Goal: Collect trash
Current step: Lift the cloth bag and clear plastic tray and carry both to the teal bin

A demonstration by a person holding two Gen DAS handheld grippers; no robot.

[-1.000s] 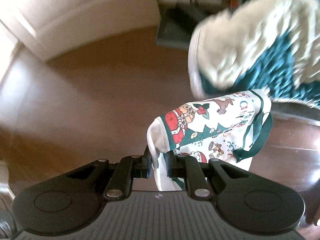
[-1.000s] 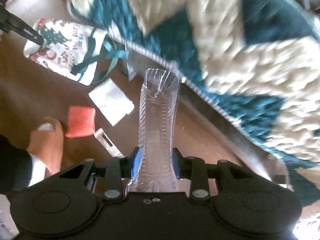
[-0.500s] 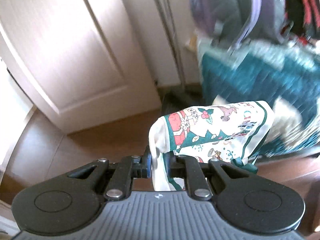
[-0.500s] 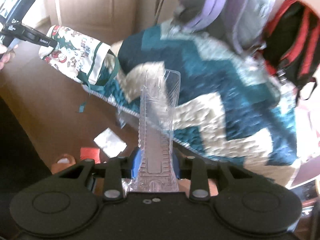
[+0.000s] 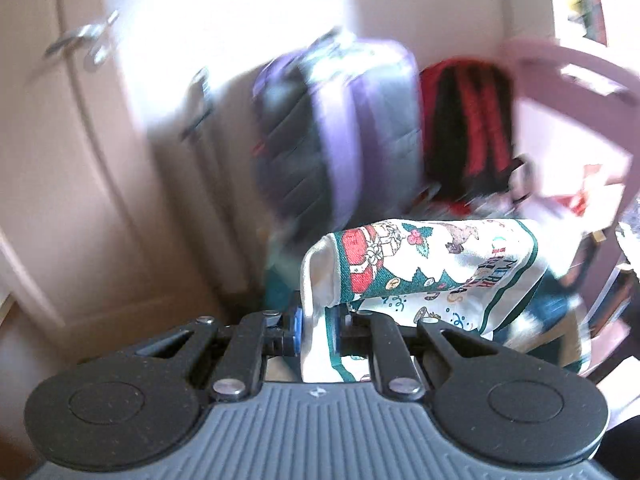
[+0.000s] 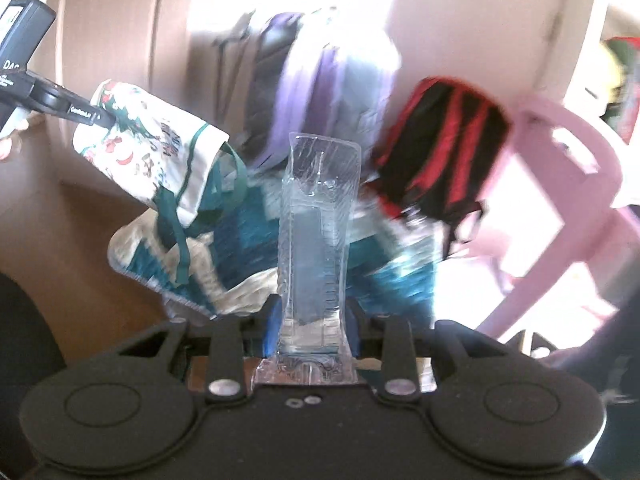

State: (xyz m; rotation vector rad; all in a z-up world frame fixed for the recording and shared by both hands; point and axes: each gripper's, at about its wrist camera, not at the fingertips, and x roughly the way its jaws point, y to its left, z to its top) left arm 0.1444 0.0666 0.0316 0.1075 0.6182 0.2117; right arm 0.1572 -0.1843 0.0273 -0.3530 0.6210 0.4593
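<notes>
Views from both tools have swung upward: a second ago they showed the wooden floor with scraps of litter on it, and now they show the wall, a door and bags, all blurred. Read this as both tools being raised away from the floor with their loads.

Your left tool [image 5: 318, 330] is clamped fully on the rim of the printed cloth bag [image 5: 436, 268], as it was a second ago. The bag hangs forward and to the right of the tool, well clear of the floor. Your right tool [image 6: 311, 330] is partly closed, gripping the clear plastic package [image 6: 318, 232] by its lower end. The package stands straight out along the fingers and has not slipped.

In the right wrist view the bag sits up and to the left of the package, well apart from it. Judge the pick-up as done; the package is not yet in the bag.

No desk is in view. Behind the loads lie a teal and cream blanket [image 6: 240, 248], a purple backpack [image 5: 352, 128], a red and black backpack [image 5: 468, 128] and a pink chair [image 6: 560, 168]. The floor litter is out of frame now.
</notes>
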